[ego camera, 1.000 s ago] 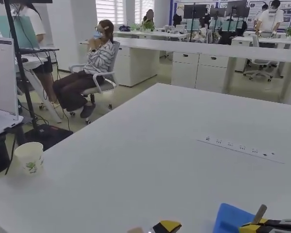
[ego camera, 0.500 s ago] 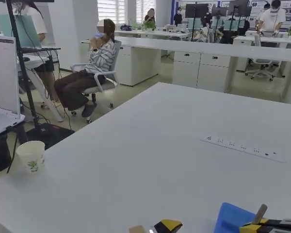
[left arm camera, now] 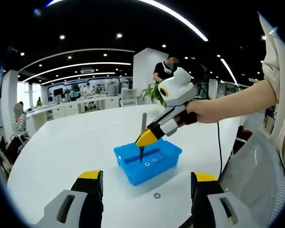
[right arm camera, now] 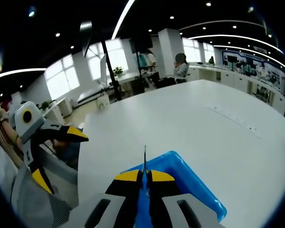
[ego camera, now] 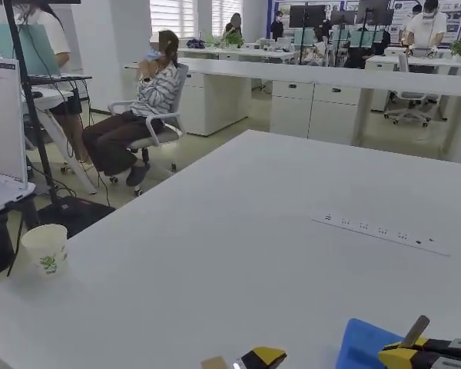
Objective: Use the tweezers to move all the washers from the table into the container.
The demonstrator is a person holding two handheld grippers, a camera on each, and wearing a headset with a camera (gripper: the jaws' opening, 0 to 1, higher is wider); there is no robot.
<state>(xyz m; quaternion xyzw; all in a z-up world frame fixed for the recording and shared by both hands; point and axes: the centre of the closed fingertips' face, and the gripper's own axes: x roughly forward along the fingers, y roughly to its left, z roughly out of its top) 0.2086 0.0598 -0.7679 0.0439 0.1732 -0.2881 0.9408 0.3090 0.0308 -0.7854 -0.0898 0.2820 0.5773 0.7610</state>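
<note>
Blue container [left arm camera: 143, 176], ring washers [left arm camera: 154, 160] inside

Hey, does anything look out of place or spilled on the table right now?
One washer lies on the bare table, just outside the blue container, while the other washers sit inside it. Nothing looks spilled or damaged.

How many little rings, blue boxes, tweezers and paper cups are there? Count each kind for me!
Blue container: 1
Washers: 4, with 3 inside the container and 1 on the table
Tweezers: 1
Paper cup: 1
Total: 7
</note>
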